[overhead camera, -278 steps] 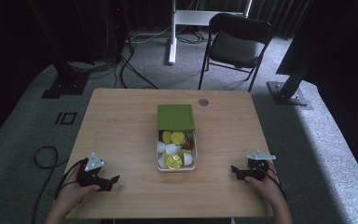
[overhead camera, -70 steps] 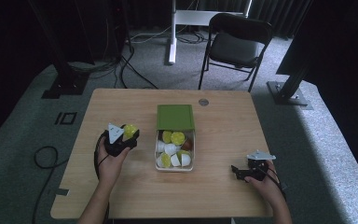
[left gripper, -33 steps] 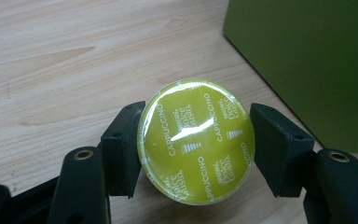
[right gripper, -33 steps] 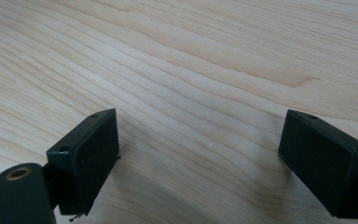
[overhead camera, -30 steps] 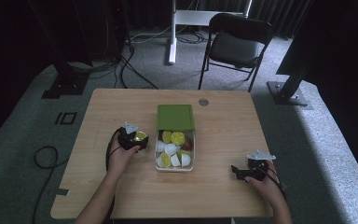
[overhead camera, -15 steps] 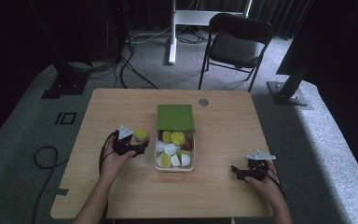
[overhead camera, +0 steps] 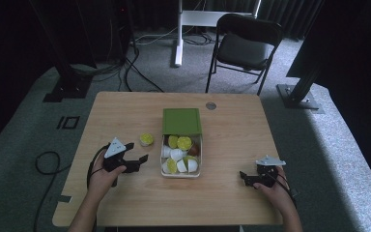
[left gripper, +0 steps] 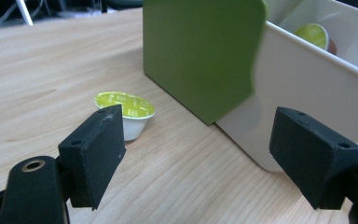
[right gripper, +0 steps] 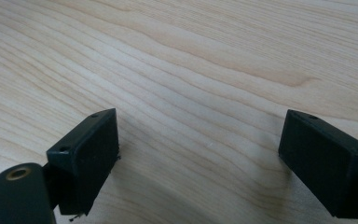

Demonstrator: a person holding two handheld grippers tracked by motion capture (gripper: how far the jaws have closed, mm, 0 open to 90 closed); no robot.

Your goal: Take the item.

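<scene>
- Left claw gapes wide, empty; the capsule on the worktop just beside it could get knocked.
- Right claw wide open, holding nothing.

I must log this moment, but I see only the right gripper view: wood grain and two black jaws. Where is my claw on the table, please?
Observer: In the high view your right claw rests near the table's front right corner, open, holding nothing.
Operator: What is at the middle of the table?
Observer: A white box of small capsules, with its green lid lying at the far end.
Operator: Is any capsule outside the box?
Observer: Yes, one green-topped capsule stands on the wood left of the box, apart from it.
Operator: And the other claw?
Observer: The left claw is open, just short of that capsule, not touching it.
</scene>
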